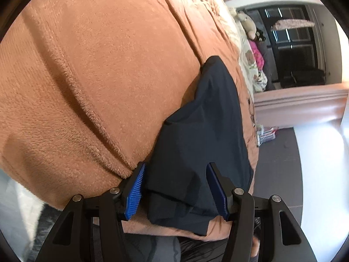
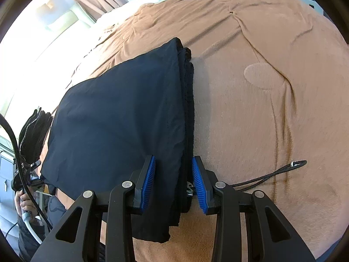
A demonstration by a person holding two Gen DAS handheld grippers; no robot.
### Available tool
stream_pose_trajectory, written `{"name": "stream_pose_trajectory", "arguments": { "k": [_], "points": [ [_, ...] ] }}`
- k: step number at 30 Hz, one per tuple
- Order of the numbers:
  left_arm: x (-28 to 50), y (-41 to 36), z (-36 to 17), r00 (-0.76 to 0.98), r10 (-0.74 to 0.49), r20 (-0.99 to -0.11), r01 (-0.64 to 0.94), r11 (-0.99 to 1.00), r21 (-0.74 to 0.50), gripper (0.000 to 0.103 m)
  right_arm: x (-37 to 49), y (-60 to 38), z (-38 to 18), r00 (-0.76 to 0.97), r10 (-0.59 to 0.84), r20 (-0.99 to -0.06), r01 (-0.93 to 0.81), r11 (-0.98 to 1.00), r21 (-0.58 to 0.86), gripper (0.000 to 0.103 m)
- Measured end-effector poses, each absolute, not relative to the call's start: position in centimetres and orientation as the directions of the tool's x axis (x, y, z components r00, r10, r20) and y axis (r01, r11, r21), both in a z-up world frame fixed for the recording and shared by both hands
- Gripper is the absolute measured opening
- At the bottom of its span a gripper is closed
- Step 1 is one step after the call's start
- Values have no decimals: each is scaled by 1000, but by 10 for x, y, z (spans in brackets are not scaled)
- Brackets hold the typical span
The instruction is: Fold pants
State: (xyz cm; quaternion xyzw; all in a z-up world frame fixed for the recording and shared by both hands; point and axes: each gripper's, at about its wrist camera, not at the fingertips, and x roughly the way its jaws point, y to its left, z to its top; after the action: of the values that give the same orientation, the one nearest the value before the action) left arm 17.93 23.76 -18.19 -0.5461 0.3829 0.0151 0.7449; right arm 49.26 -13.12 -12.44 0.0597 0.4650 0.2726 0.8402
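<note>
Both grippers astride folded pants

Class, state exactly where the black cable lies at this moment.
In the right wrist view, the black cable lies on the brown blanket, right of the right gripper and the folded dark pants.

One pair of dark pants; one orange blanket; two grippers: left gripper, right gripper; one black cable, lower right.
</note>
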Motion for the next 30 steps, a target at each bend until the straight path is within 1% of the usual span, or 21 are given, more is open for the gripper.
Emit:
{"name": "stream_pose_trajectory", "arguments": {
  "k": [3, 5, 6, 7, 8, 9, 10, 15, 18, 21, 25, 30],
  "points": [
    [179, 234, -183, 725, -380, -575, -440, 386, -811, 57, 492, -132, -127, 425, 518, -742, -396, 844, 362, 33],
    [177, 230, -183, 732, -361, -578, -449, 383, -807, 50, 491, -132, -128, 427, 518, -741, -393, 845, 364, 33],
    [174, 229, -184, 734, -355, -579, -456, 375, -807, 42, 491, -132, -128, 428, 518, -740, -391, 845, 365, 33],
    [171, 229, -187, 737, -352, -577, -460, 363, -810, 29, 490, -131, -128, 429, 517, -740, -390, 846, 365, 33],
    [169, 228, -191, 738, -351, -577, -468, 351, -811, 22, 490, -131, -128, 431, 516, -740, -391, 846, 362, 33],
    [168, 227, -195, 736, -350, -579, -474, 344, -810, 12, 490, -130, -127, 433, 514, -741, -393, 847, 358, 33],
    [167, 225, -197, 737, -349, -578, -474, 342, -811, 9, 489, -129, -127, 434, 511, -742, -394, 848, 354, 33],
    [162, 220, -188, 743, -325, -585, -470, 367, -802, 7, 485, -130, -120, 453, 501, -737, -391, 855, 341, 33],
    [164, 219, -183, 737, -316, -597, -469, 397, -789, 7, 473, -137, -103, 497, 491, -715, -383, 864, 327, 33],
    [168, 218, -182, 727, -308, -614, -474, 422, -773, 7, 454, -136, -79, 578, 445, -684, -381, 888, 256, 34],
    [172, 216, -181, 720, -296, -628, -476, 449, -757, 8, 437, -124, -58, 624, 427, -655, -394, 895, 208, 34],
    [173, 214, -182, 713, -293, -637, -478, 462, -747, 8, 412, -90, -42, 630, 481, -610, -475, 860, 188, 34]
  ]
}}
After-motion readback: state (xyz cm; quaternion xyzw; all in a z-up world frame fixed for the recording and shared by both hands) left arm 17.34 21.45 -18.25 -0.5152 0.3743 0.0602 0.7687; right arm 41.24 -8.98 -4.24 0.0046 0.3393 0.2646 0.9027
